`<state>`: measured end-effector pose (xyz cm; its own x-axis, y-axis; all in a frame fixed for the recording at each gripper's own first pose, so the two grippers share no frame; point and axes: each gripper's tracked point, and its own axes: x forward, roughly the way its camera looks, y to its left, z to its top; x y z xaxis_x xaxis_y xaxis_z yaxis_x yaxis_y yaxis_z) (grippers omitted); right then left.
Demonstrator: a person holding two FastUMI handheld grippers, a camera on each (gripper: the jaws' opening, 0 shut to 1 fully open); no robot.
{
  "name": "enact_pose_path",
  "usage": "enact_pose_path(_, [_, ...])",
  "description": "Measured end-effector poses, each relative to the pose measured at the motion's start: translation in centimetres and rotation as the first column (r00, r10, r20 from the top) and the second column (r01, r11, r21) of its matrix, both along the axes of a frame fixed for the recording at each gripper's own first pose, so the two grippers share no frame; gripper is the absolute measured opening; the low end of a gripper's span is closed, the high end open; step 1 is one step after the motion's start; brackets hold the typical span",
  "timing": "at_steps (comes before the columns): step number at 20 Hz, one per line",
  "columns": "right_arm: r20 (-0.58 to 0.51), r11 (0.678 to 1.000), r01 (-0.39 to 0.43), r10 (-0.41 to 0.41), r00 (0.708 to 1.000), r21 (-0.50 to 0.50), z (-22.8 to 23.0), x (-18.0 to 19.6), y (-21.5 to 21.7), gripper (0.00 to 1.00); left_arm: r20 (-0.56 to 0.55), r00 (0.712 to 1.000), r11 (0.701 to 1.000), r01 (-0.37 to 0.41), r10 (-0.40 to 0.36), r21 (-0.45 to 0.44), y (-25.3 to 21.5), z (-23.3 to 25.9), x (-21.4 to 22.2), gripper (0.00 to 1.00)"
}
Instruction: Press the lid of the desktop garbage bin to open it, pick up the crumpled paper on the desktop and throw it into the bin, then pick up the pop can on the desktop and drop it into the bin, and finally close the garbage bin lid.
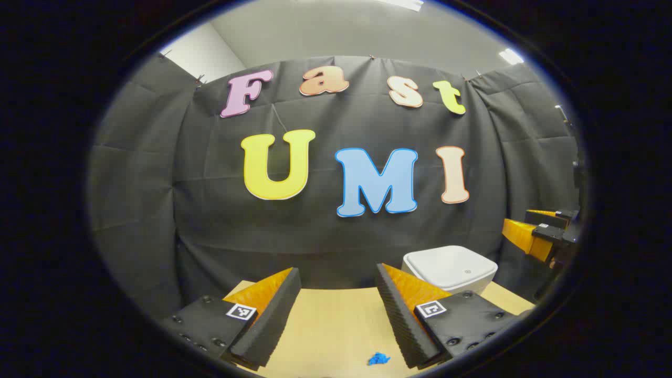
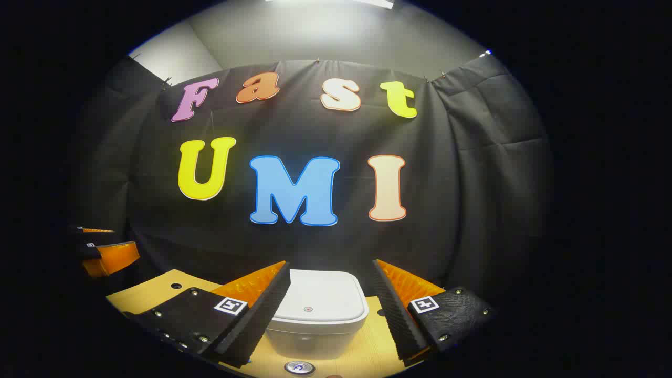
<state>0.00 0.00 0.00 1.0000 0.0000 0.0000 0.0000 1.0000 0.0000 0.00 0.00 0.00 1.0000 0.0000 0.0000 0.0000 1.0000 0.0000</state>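
Both my grippers, left gripper (image 1: 336, 294) and right gripper (image 2: 331, 289), gape wide; the can (image 2: 299, 367) is cut off at the edge, the bin (image 2: 317, 310) sits shut on the wooden table (image 1: 336, 325).

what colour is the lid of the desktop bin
White, matching the bin body. The square plastic bin lid shows best in the right gripper view, closed, between that gripper's open jaws.

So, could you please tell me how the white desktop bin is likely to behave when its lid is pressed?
The bin looks like light plastic, so it may slide on the smooth wooden table. Its squat, wide shape probably resists tipping. The closed lid seems rigid.
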Motion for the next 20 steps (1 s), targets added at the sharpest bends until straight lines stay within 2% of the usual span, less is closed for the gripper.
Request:
enact_pose_path(8, [-0.01,0.999,-0.034,0.034,0.999,0.007,-0.4,0.6,0.3,0.97,-0.005,1.0,1.0,0.0,0.0,0.0,-1.4,0.0,0.3,0.95])
enact_pose_path(11, [-0.011,0.999,-0.043,0.043,0.999,0.014,-0.5,0.9,0.3,1.0,-0.001,1.0,1.0,-0.012,0.012,0.006,-1.4,0.1,0.4,0.95])
enact_pose_path(12, [-0.011,0.999,-0.046,0.046,0.999,0.016,-0.5,1.0,0.4,0.97,0.0,1.0,1.0,-0.014,0.014,0.006,-1.5,0.1,0.4,0.95])
enact_pose_path(20, [-0.024,0.998,-0.056,0.056,0.998,0.011,-1.3,1.6,0.1,0.97,-0.004,1.0,1.0,-0.023,0.023,0.001,-2.0,-0.2,0.4,0.95])
